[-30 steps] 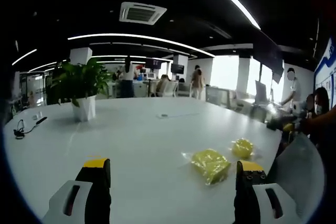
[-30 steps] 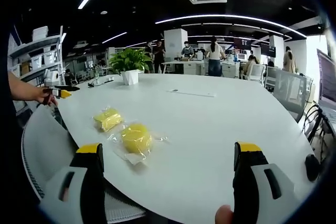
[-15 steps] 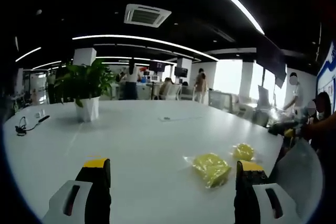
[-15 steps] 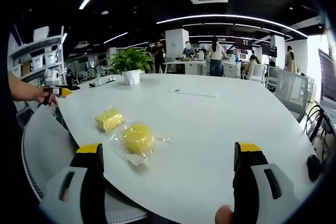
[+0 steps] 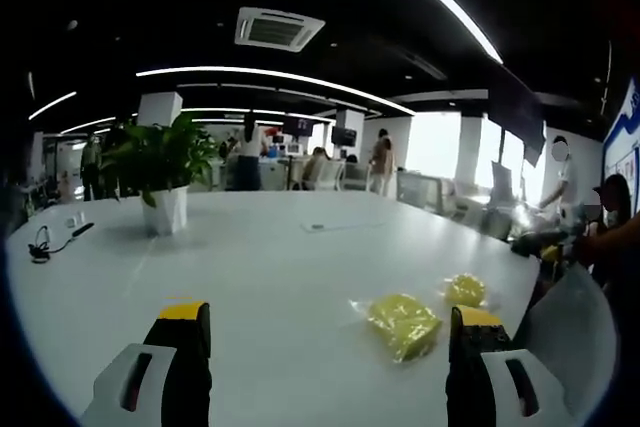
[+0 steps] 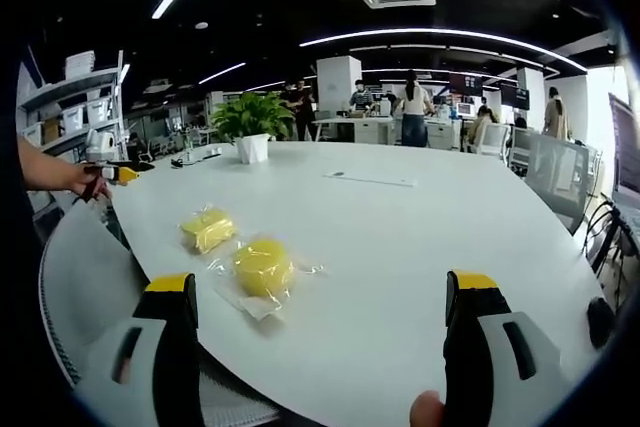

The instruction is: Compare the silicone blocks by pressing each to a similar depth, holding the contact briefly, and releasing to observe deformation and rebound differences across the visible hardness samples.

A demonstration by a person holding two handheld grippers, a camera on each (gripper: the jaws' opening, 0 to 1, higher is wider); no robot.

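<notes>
- My left gripper (image 5: pixel 325 347) hangs over the near part of the white table (image 5: pixel 250 267), its yellow-tipped jaws spread wide with nothing between them.
- My right gripper (image 6: pixel 325 342) sits above the table's near edge, jaws likewise wide apart and holding nothing; a fingertip (image 6: pixel 428 409) of mine shows at the bottom of the right gripper view.
- In the right gripper view a grey chair back (image 6: pixel 85 292) stands close by at the left, against the table's edge.
- The round silicone block (image 6: pixel 262 265), yellow and sealed in a clear bag, lies flat on the table just past my right gripper's left jaw, not touching it.
- The square silicone block (image 6: pixel 207 229), also yellow and bagged, lies just beyond the round one, nearer the table's left edge in the right gripper view.
- In the left gripper view the square block (image 5: pixel 401 314) lies closer to me, near the inside of the right jaw, and the round one (image 5: pixel 464 289) is behind it.
- Farther off, the other gripper (image 6: pixel 112 173) shows at the left of the right gripper view, held in my hand.
- A potted plant (image 6: pixel 248 123) stands far across the table.
- A thin flat object (image 6: pixel 370 179) lies mid-table beyond the blocks.
- People stand at desks in the office behind.
</notes>
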